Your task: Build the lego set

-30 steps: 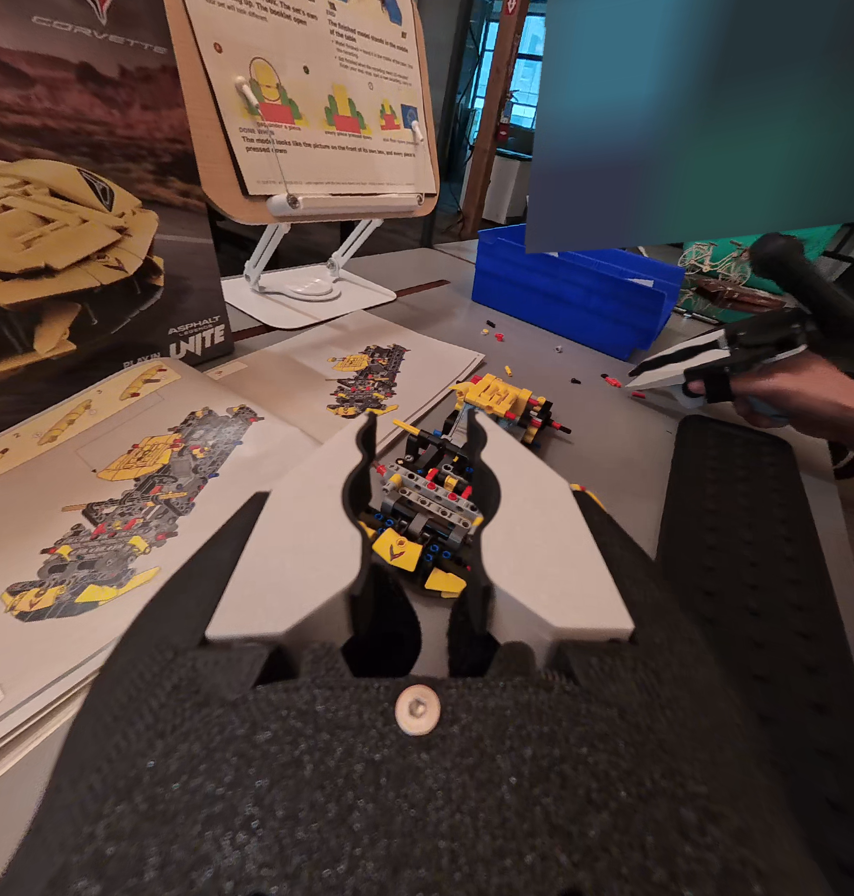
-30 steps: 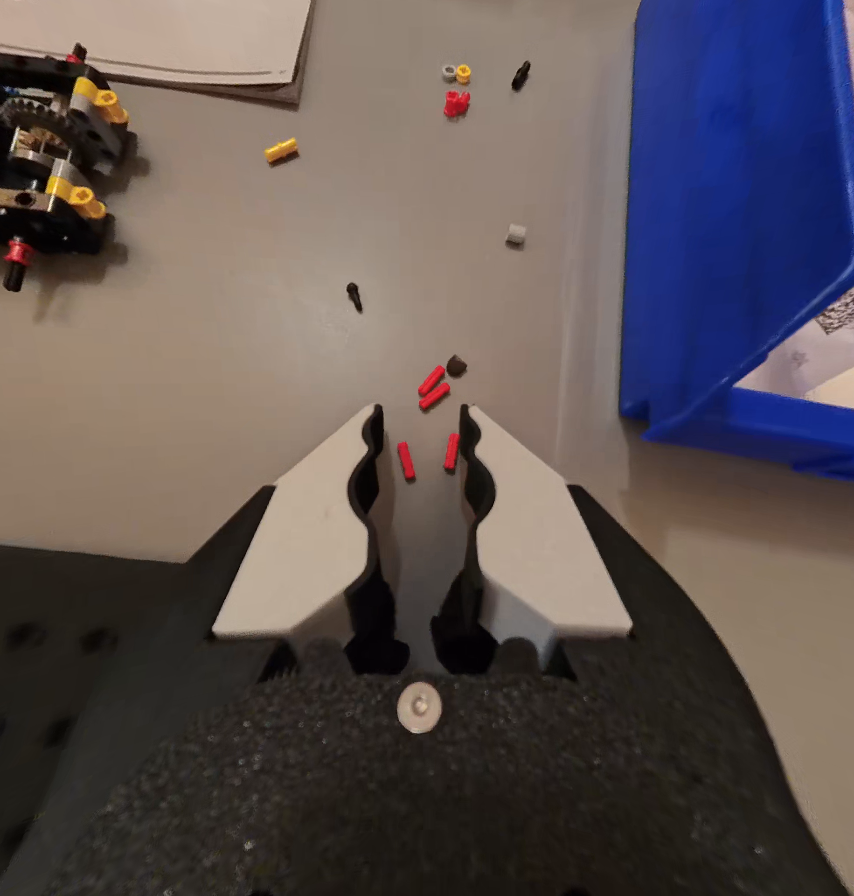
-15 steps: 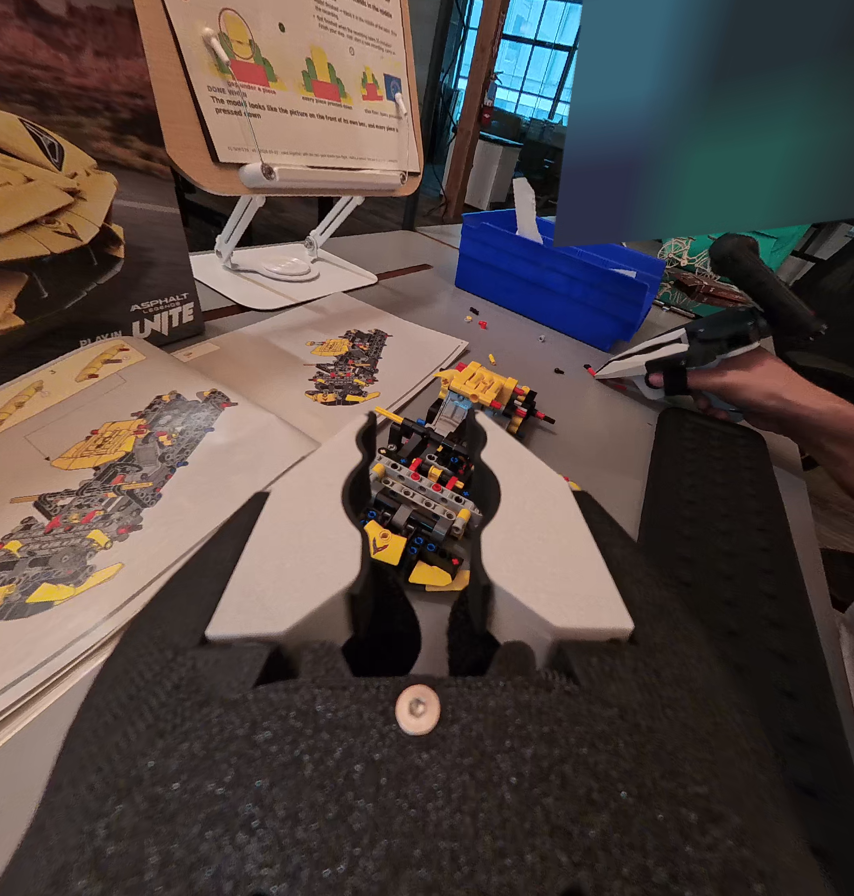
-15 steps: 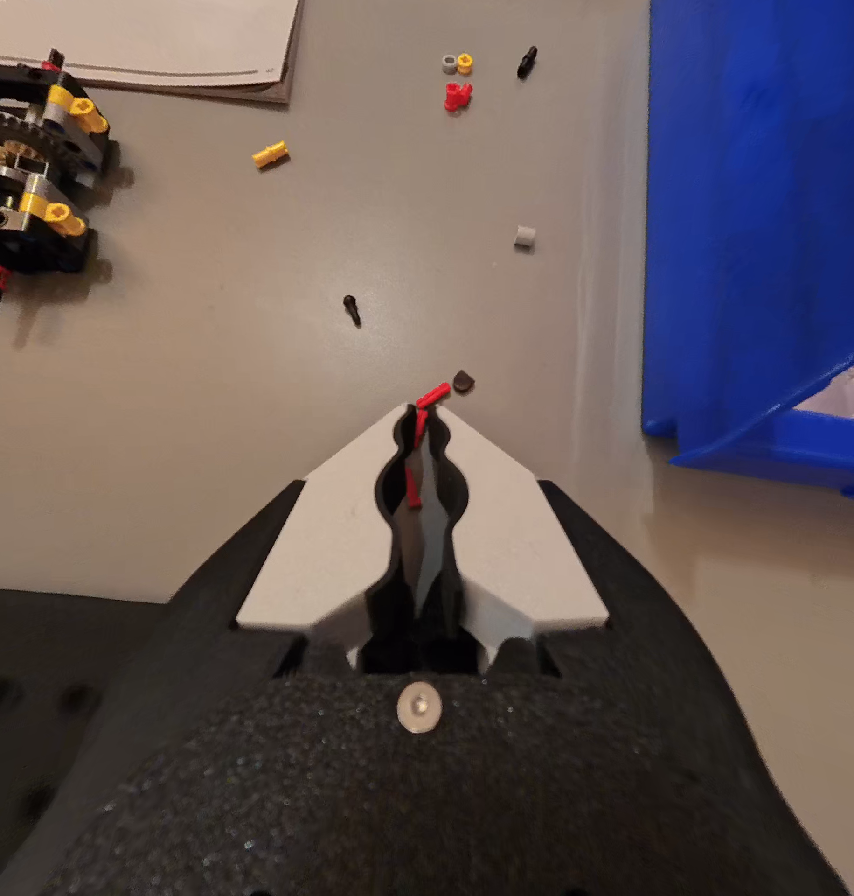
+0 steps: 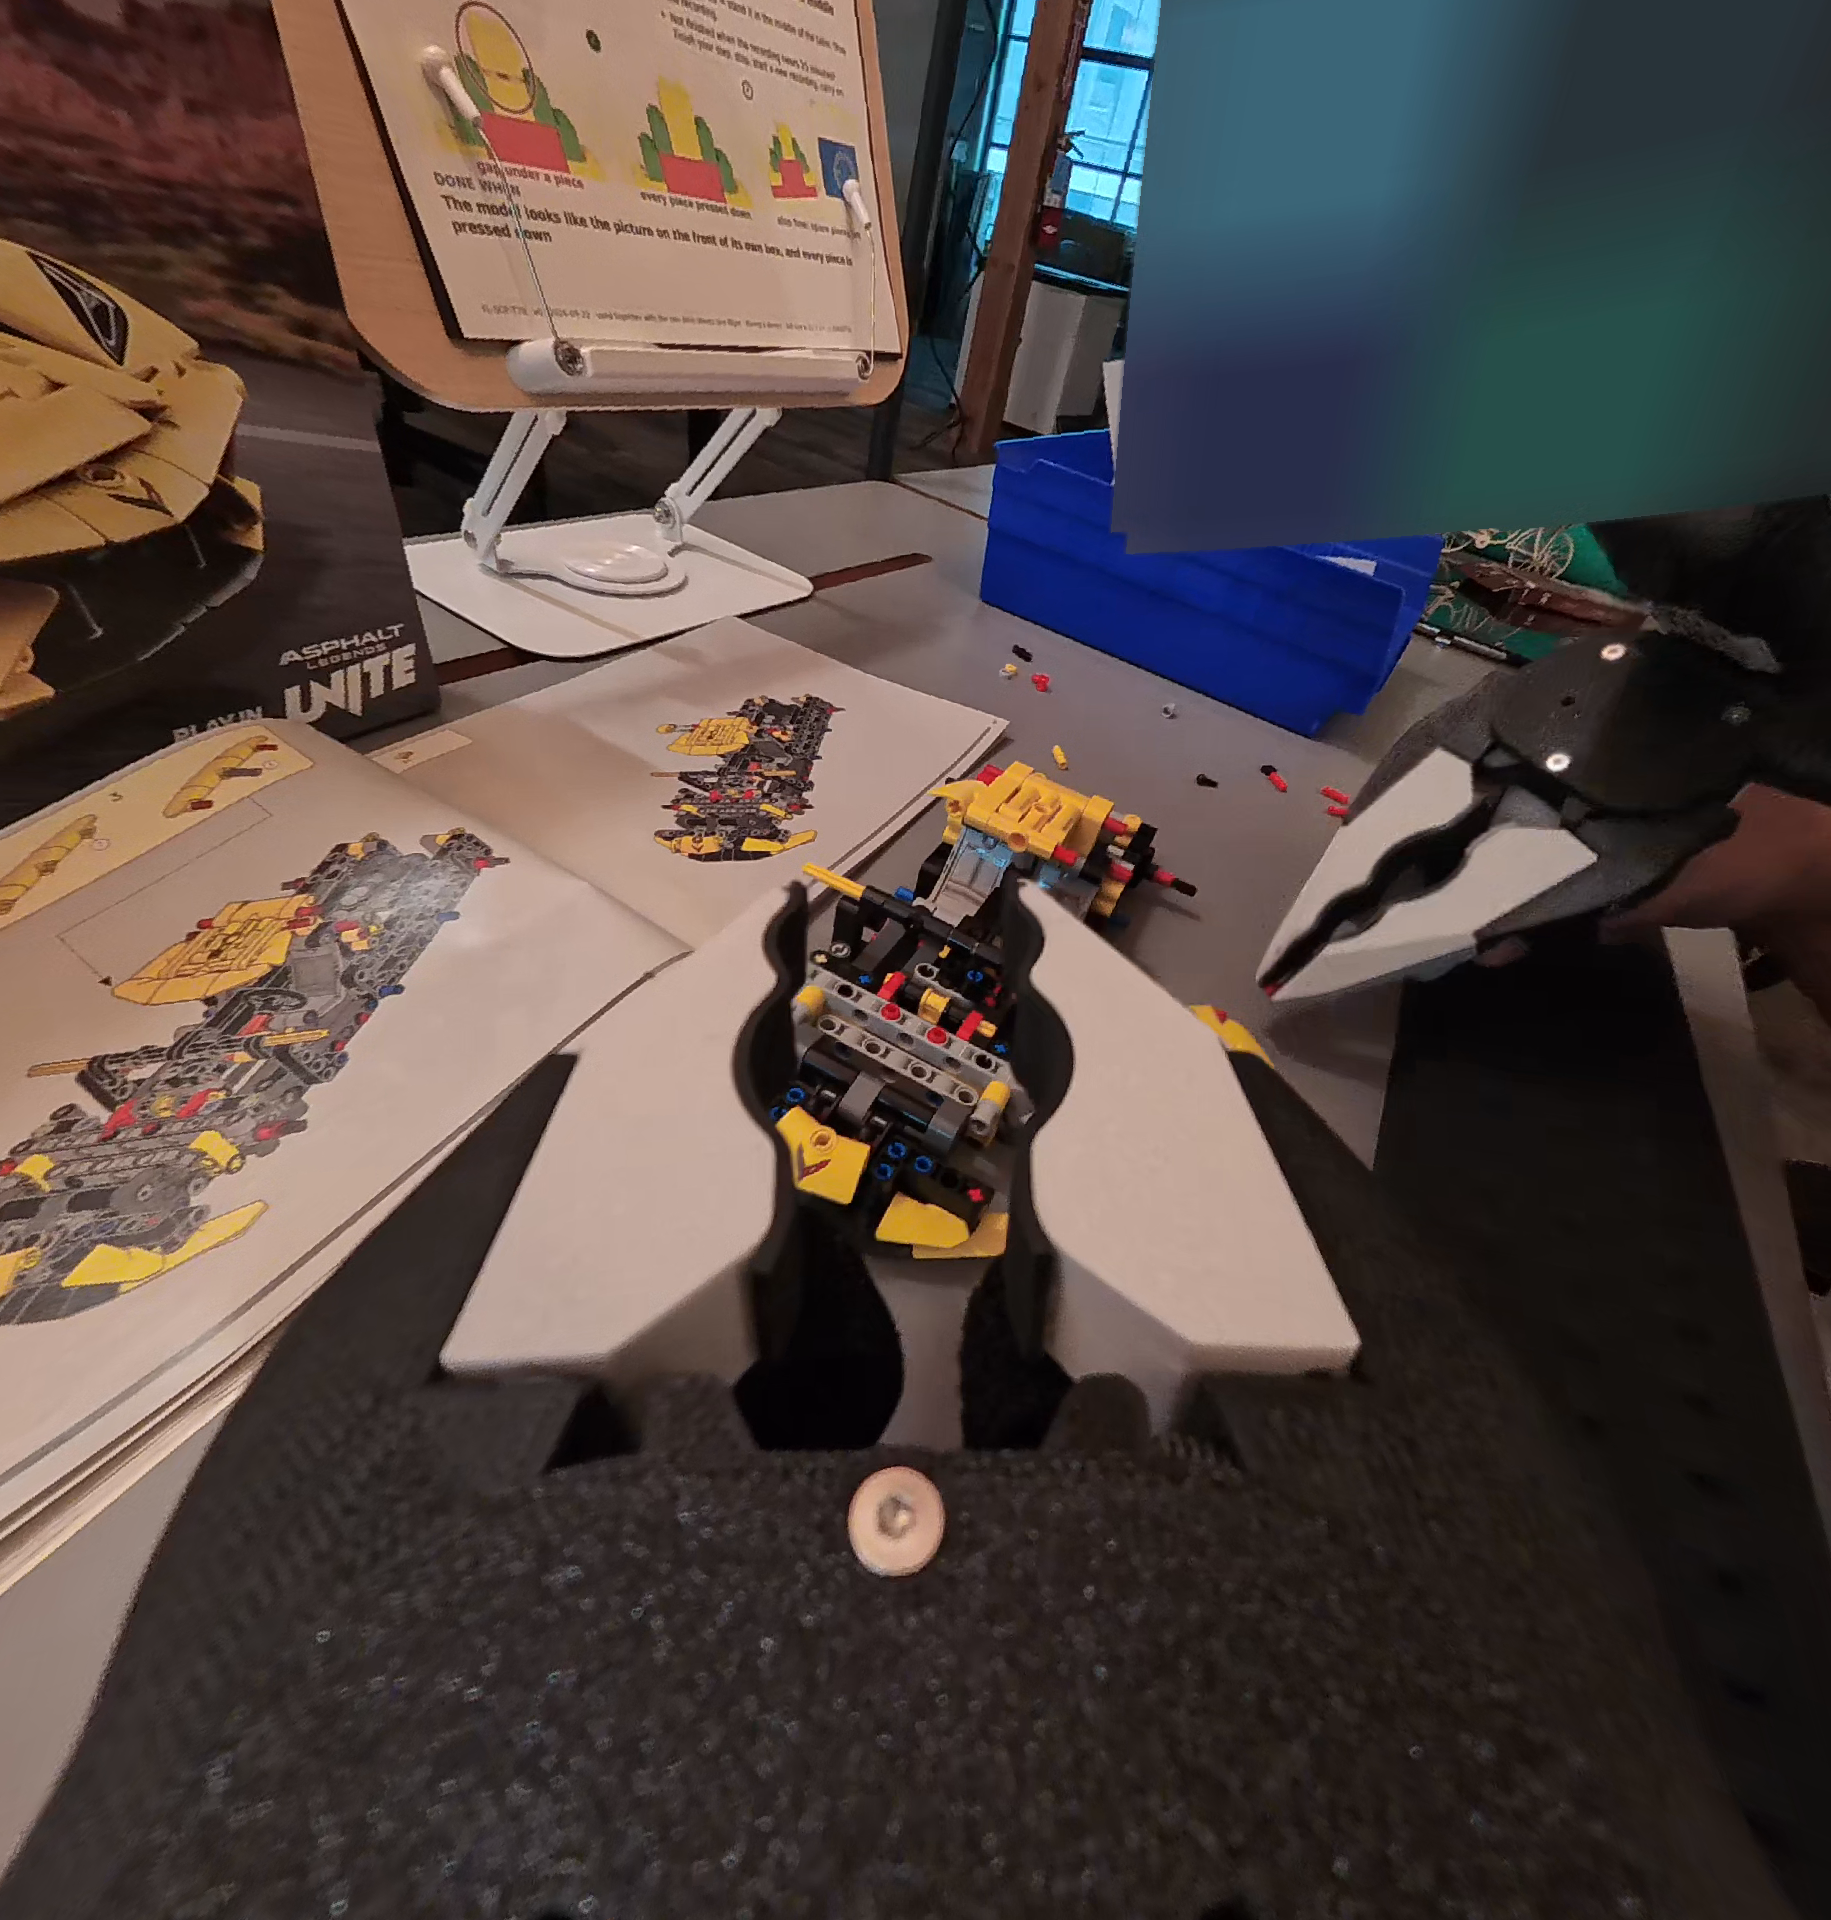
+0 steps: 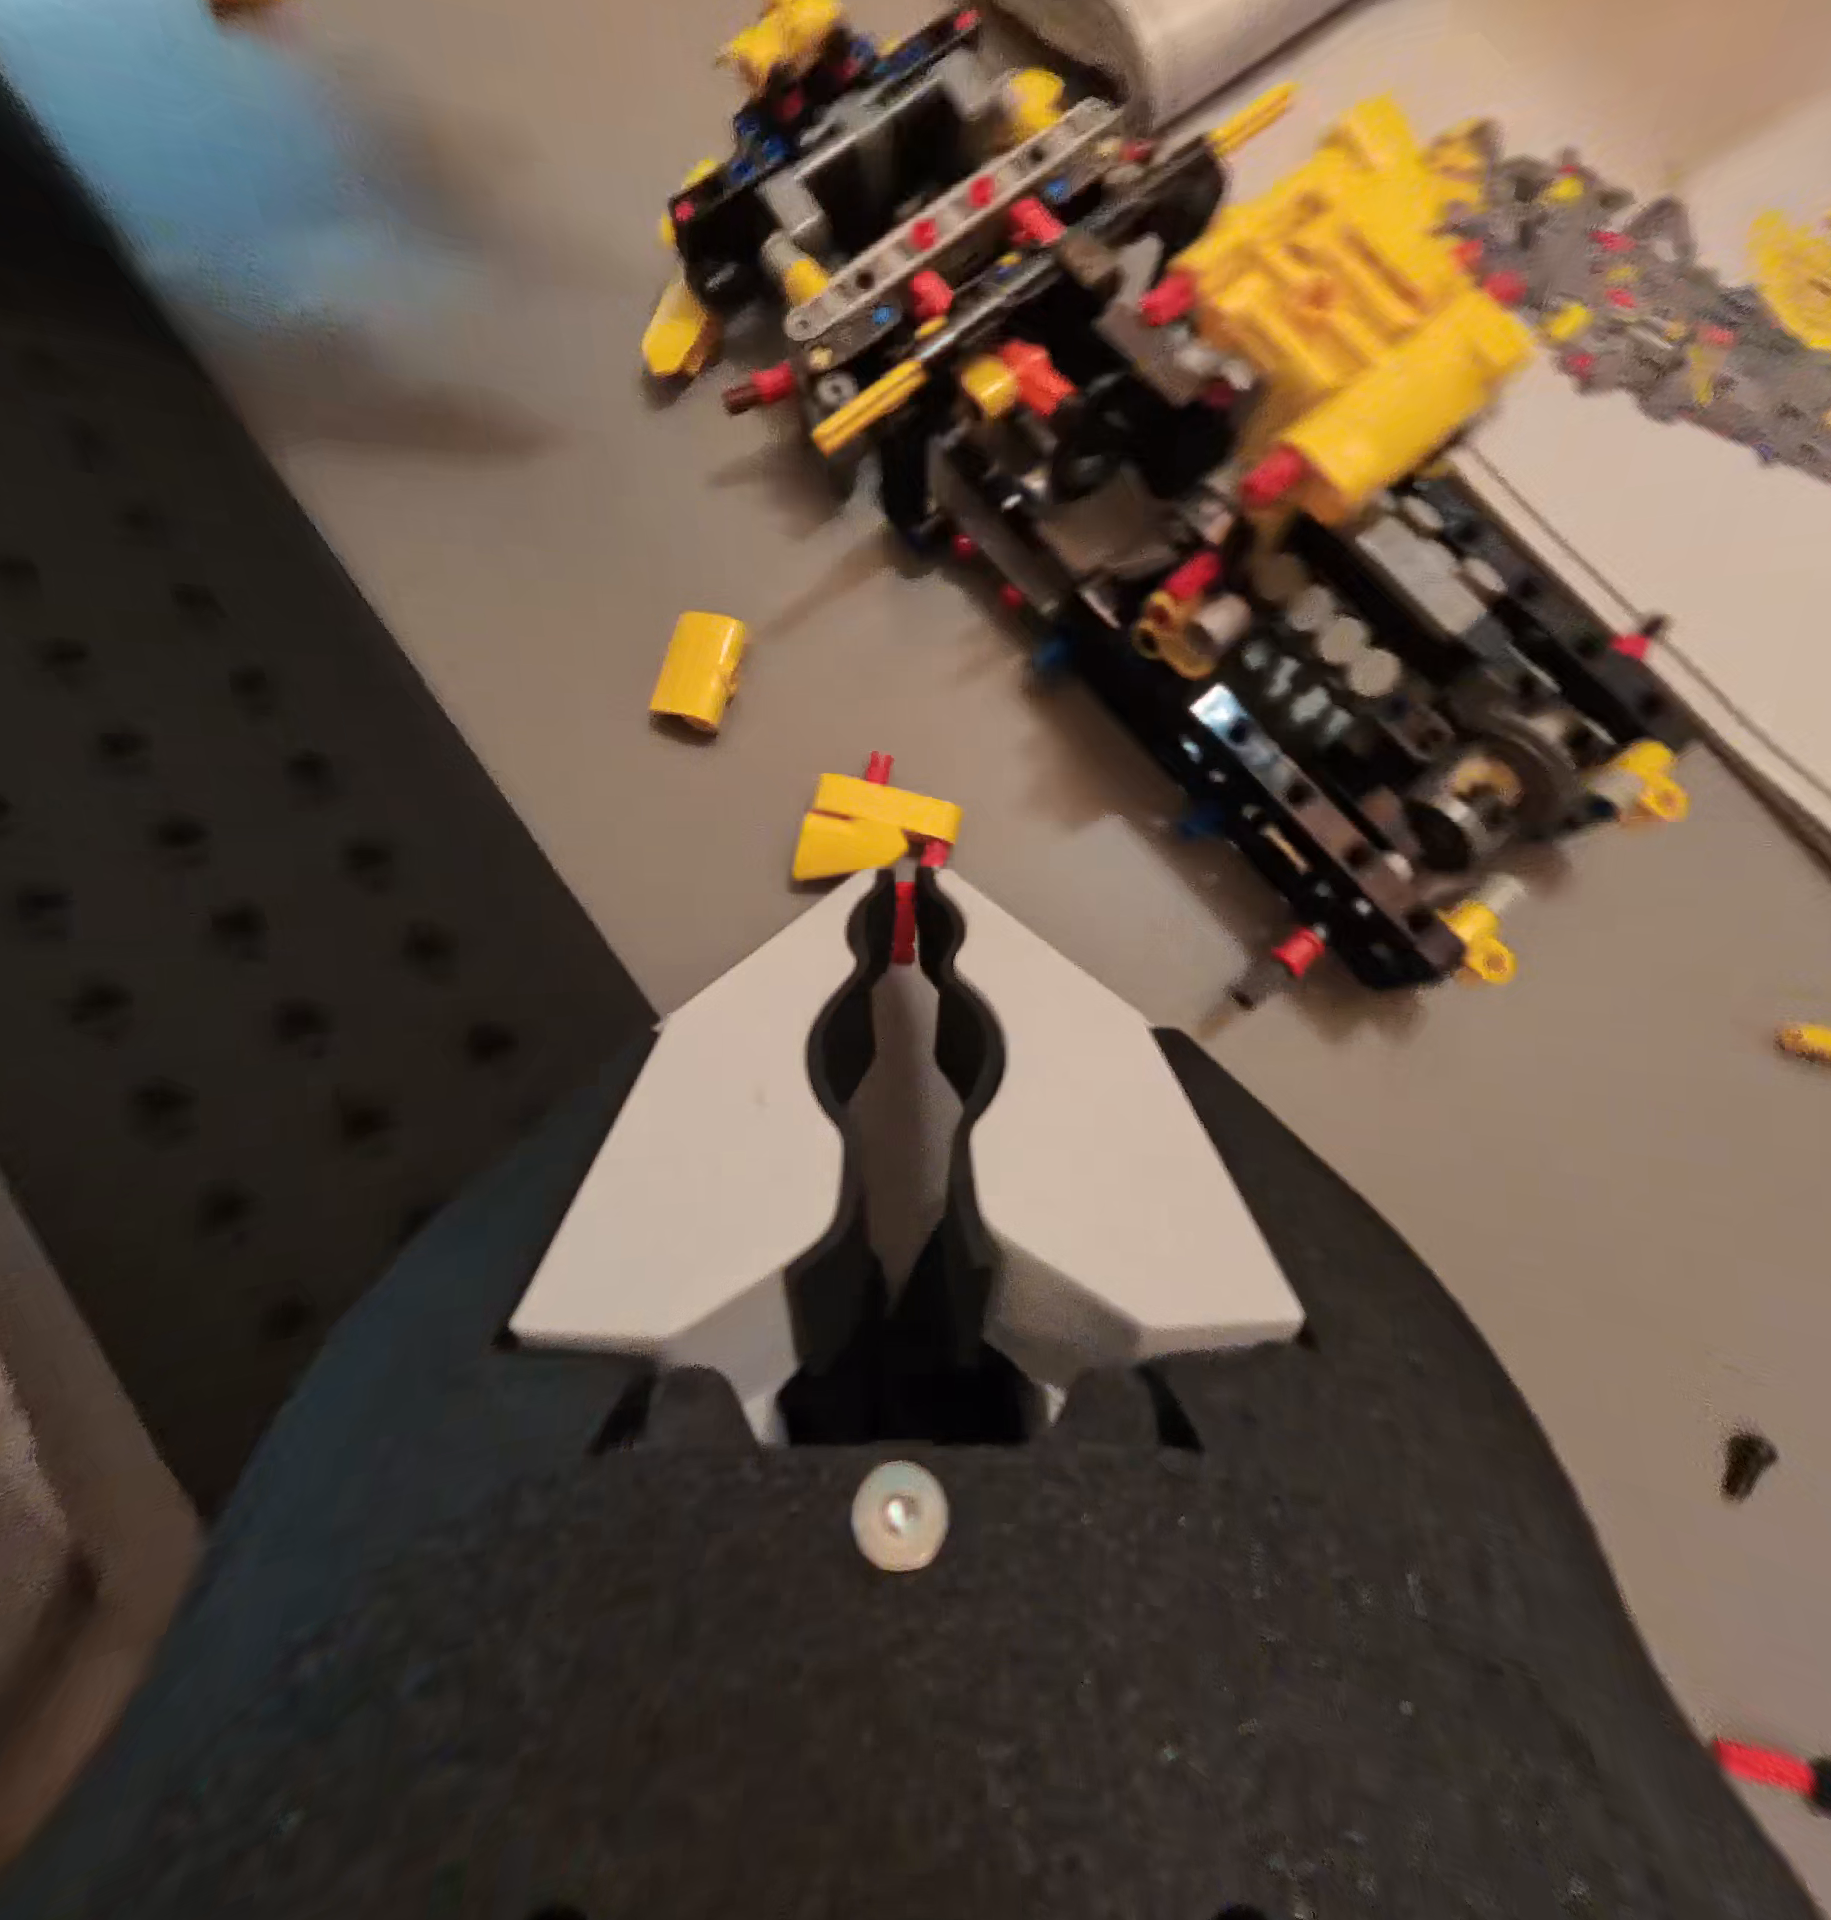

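Right tongs (image 6: 898,883) are pinched tight on a small red pin (image 6: 903,920), tips at frame centre just short of a loose yellow piece (image 6: 869,826) on the grey bench (image 6: 537,540). Left tongs (image 5: 903,904) gape wide, framing the half-built yellow-and-black car (image 5: 942,1018) at centre (open manual (image 5: 319,987) at left, blue bin (image 5: 1202,613) upper right).

Our left gripper (image 5: 906,914) hangs low with its jaws parted. Our right gripper (image 6: 898,883) — held in a bare hand (image 5: 1768,883) — has its tips pinched nearly together on a red pin (image 6: 903,920).
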Tool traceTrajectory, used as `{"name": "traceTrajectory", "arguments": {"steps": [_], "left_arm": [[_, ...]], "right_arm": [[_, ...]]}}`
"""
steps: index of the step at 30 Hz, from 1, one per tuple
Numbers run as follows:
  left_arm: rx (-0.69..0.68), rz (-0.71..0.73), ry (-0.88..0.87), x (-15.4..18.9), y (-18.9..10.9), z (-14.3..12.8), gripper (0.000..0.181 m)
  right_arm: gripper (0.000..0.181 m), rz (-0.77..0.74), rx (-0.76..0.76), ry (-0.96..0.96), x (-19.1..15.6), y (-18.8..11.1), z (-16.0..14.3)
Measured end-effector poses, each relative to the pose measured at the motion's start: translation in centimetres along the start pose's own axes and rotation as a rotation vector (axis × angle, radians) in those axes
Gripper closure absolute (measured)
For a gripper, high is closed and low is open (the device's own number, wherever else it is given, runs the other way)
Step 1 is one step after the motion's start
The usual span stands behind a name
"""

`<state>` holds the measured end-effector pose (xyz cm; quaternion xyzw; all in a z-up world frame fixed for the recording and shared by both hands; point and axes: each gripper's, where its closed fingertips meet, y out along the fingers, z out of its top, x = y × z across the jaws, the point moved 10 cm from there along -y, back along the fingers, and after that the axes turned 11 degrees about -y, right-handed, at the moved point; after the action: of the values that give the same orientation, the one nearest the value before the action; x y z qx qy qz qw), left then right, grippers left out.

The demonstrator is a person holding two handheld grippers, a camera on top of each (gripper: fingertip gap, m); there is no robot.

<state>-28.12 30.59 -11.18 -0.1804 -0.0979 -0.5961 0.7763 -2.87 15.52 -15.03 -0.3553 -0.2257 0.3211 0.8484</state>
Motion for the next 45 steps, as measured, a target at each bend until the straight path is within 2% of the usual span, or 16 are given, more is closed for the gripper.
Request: {"name": "traceTrajectory", "arguments": {"steps": [4,6,8,10,12,15,18,21,23,26,28,32,36,39,43,45], "left_arm": [[0.001,0.022,0.02,0.1,-0.4,-0.1,0.144],[0.012,0.023,0.023,0.1,-0.5,0.1,0.144],[0.017,0.019,0.021,0.2,-0.5,0.2,0.144],[0.016,0.013,0.019,0.2,-0.4,0.2,0.144],[0.008,0.005,0.02,0.4,-0.3,0.1,0.144],[-0.001,-0.004,0.024,0.6,-0.2,0.0,0.144],[-0.006,-0.011,0.027,0.7,0.0,-0.1,0.144],[-0.014,-0.001,0.038,0.7,0.0,-0.1,0.144],[-0.013,0.003,0.042,0.7,0.0,-0.2,0.144],[-0.014,0.012,0.048,0.7,0.0,-0.2,0.144],[-0.012,0.012,0.051,0.7,0.0,-0.1,0.144],[-0.013,0.008,0.042,0.7,-0.2,-0.2,0.144],[-0.006,-0.013,0.031,0.9,-0.2,-0.2,0.144],[-0.011,-0.019,0.035,1.0,-0.1,-0.2,0.144],[-0.01,-0.026,0.027,1.0,-0.1,-0.2,0.144],[-0.009,-0.031,0.021,1.1,0.0,-0.1,0.144]], "right_arm": [[0.178,0.023,-0.054,-0.017,-0.1,1.6,-0.4],[0.171,0.005,-0.056,0.016,0.3,1.1,-0.8],[0.159,-0.076,-0.042,0.037,1.2,-0.9,-1.6],[0.166,-0.303,-0.032,0.116,3.4,-4.1,-3.9],[0.16,-0.427,-0.113,0.236,5.3,-6.8,-7.5],[0.153,-0.425,-0.18,0.36,6.1,-9.0,-12.4],[0.159,-0.413,-0.193,0.375,5.8,-9.7,-14.5],[0.178,-0.403,-0.16,0.372,5.9,-9.5,-14.7],[0.178,-0.364,-0.151,0.36,5.8,-9.1,-14.0],[0.178,-0.184,-0.012,0.272,4.2,-6.8,-9.6],[0.178,-0.08,-0.005,0.164,2.6,-4.4,-6.4],[0.178,-0.009,-0.002,0.038,1.4,-1.4,-3.7],[0.177,0.025,-0.05,0.065,1.7,-0.9,-3.8],[0.162,-0.059,-0.031,0.083,2.0,-2.7,-4.7],[0.159,-0.417,-0.101,0.259,4.8,-8.4,-10.3],[0.156,-0.475,-0.121,0.388,5.7,-10.2,-13.2]]}}
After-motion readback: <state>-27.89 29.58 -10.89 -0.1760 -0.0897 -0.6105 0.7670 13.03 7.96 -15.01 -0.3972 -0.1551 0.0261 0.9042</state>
